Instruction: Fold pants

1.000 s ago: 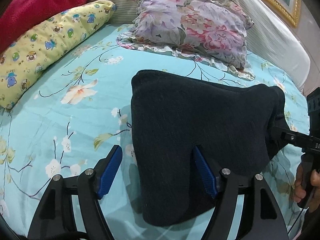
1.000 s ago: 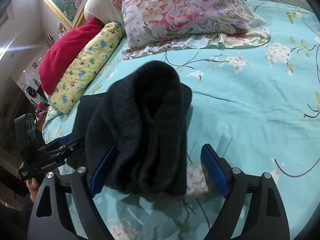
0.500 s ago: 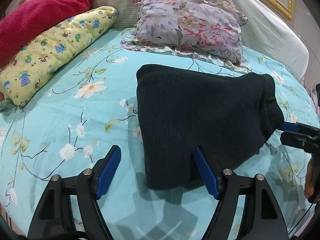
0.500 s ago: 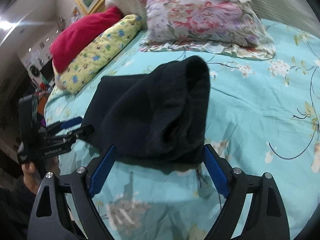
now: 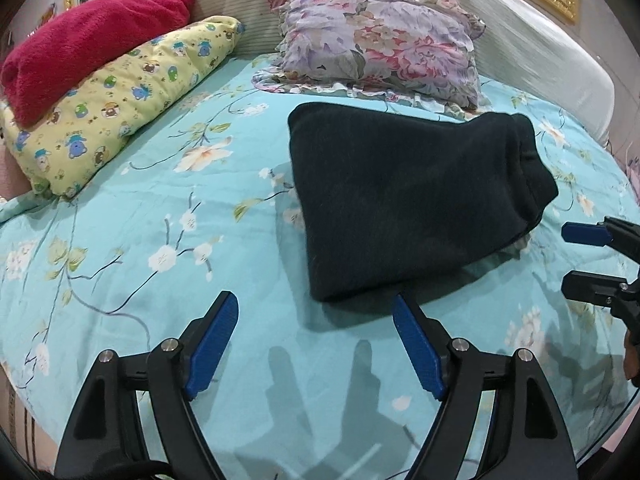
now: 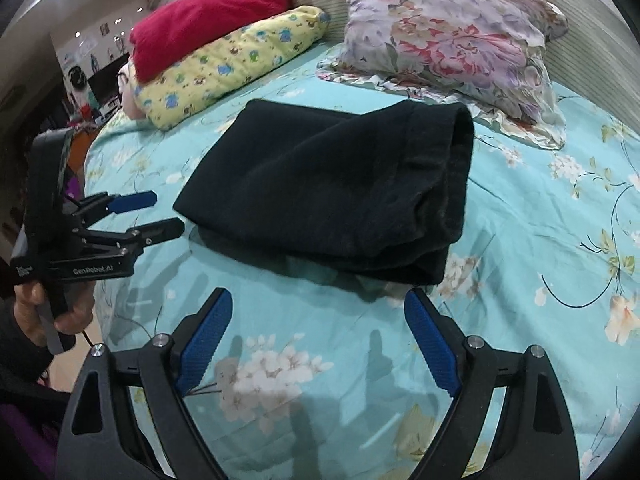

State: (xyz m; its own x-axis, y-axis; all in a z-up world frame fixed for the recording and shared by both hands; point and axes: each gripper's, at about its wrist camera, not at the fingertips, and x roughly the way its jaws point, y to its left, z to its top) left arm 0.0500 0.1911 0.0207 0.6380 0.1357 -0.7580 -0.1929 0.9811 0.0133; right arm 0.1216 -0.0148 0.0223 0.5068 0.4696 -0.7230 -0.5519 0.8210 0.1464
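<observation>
Left wrist view: dark folded pants (image 5: 404, 204) lie as a compact bundle on the floral turquoise bed (image 5: 168, 216), below a flowered pillow (image 5: 380, 44) and right of a yellow cartoon-print pillow (image 5: 120, 96). The fold looks finished, so the step in hand is judged to be a clean release: both tools should clear the cloth without snagging an edge or pulling layers apart. The left gripper (image 5: 314, 344) is spread wide, holds nothing, and sits just short of the bundle's near edge. Right wrist view: the pants (image 6: 340, 196) show stacked layers at their thicker right end. The right gripper (image 6: 318, 344) is also wide and empty, near but not touching the cloth, while the left gripper (image 6: 154, 216) hovers beside the bundle's left corner
</observation>
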